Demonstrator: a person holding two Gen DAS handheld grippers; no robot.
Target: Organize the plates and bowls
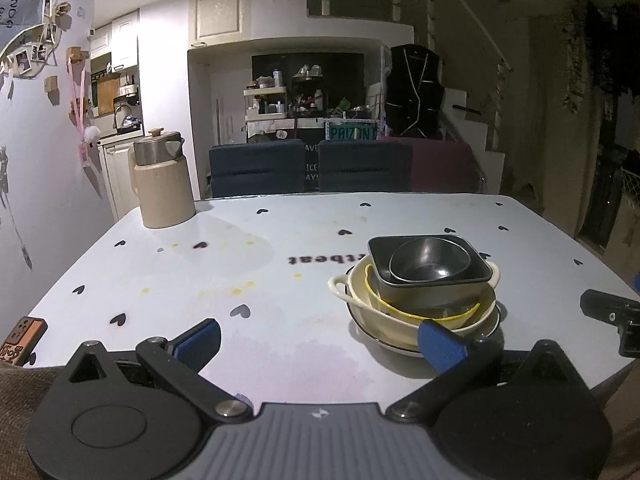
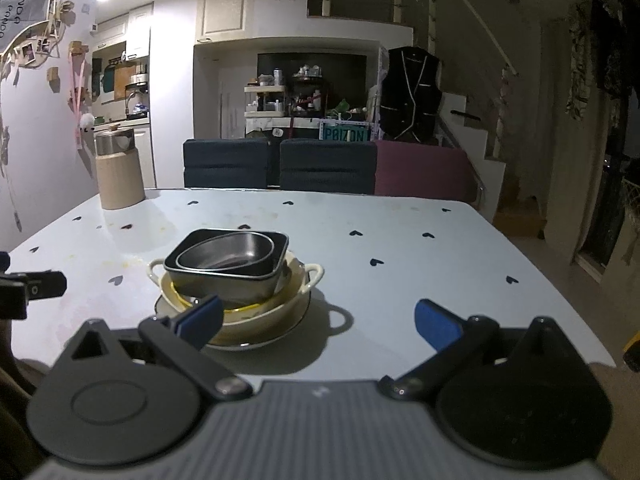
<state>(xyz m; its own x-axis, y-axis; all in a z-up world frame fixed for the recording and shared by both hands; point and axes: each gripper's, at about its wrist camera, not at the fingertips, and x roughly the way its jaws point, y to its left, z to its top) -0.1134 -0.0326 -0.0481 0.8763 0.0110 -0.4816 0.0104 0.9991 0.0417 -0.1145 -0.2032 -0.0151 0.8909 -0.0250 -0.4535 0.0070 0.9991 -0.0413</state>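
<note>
One stack of dishes stands on the pale table (image 1: 280, 320): a small dark round bowl (image 1: 430, 260) inside a dark square bowl (image 1: 472, 278), in a cream two-handled bowl (image 1: 384, 318) with a yellow rim, on a white plate (image 1: 374, 336). My left gripper (image 1: 320, 340) is open and empty, just left of the stack, its right finger in front of the plate. In the right wrist view the stack (image 2: 232, 268) sits front left; my right gripper (image 2: 318, 320) is open and empty, its left finger in front of the plate (image 2: 256, 340).
A beige jug with a metal lid (image 1: 162, 180) stands at the table's far left corner, also in the right wrist view (image 2: 118, 170). Chairs (image 1: 312, 168) line the far edge. A small orange-brown box (image 1: 22, 338) lies at the near left edge.
</note>
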